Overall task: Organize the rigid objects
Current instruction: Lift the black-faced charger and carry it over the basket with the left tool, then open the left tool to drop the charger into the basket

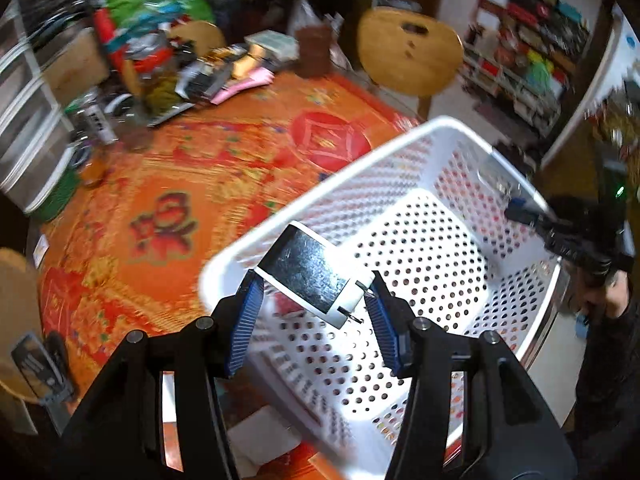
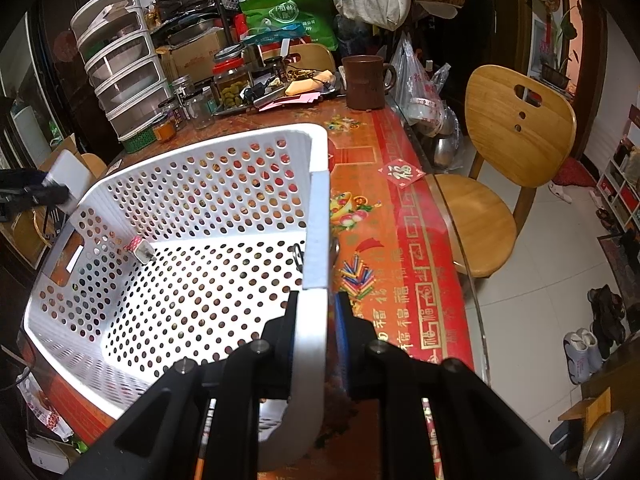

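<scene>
Left claw [image 1: 316, 300] gripping a black-faced white charger [image 1: 308, 274] above the near corner of a white perforated basket [image 1: 440, 216], right claw [image 2: 316, 312] clamping the basket's rim, basket sitting on a red-and-orange patterned table [image 1: 192, 184], wooden chair [image 2: 516, 136] beside it.

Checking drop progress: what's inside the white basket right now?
One small charger plug lies on the white basket floor. The left gripper holds a black-faced adapter above it. The near corner is hidden behind the right gripper.
</scene>
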Available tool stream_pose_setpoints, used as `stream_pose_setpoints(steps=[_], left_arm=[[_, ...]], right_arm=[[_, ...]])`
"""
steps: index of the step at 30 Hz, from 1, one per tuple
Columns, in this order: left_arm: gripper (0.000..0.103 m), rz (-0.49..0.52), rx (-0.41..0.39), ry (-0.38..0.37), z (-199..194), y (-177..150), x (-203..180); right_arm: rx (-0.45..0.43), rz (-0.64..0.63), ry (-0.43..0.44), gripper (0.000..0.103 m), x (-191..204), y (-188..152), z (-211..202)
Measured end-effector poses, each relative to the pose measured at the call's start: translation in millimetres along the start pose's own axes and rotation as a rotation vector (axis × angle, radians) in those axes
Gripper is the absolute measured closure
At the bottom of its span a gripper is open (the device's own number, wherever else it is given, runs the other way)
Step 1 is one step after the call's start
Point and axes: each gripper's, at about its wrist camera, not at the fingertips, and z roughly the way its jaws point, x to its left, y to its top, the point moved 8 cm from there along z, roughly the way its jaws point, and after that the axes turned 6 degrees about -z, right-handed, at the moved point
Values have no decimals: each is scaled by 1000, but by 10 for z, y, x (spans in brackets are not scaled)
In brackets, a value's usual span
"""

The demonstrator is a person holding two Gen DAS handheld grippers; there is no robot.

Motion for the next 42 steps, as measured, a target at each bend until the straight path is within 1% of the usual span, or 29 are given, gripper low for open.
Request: stream_pose_setpoints(steps=[4,10,12,20,23,26,28,29,30,32,34,38,41,42], left_arm=[[53,50,75,24,327,-29,-232],[53,111,151,30,644,-116,-357],[53,128,180,44,737,-147,-391],[53,157,257,53,968,-258,-464],[53,173,267,60,1015,-285,-489],[52,192,262,76,1029,-303,-498],[38,218,225,105,989,-275,-505],[20,227,206,108,952,-262,-515],[13,225,178,97,889,-232,-526],[12,204,133,65,755,-173,-530],[12,189,107,54,606,-153,-492],[12,187,60,73,304,-171,-363],[12,148,20,79,13,-215,-146],[12,133,-5,83,-112,-226,-46]], right_arm=[[0,3,1,89,0,-3,-2],[0,3,1,89,4,-5,-17],[0,2,1,89,4,-7,-18],[2,2,1,89,2,-9,-24],[4,1,-3,89,-1,-13,-27],[6,-3,-3,89,4,-18,-35],[4,-1,-1,89,2,-21,-41],[4,0,0,89,5,-20,-41],[5,0,-3,89,1,-20,-42],[5,3,0,89,-2,-14,-37],[4,4,0,89,-6,-10,-36],[4,6,0,89,-4,-7,-36],[4,7,2,89,-3,-5,-31],[4,6,3,89,0,-3,-28]])
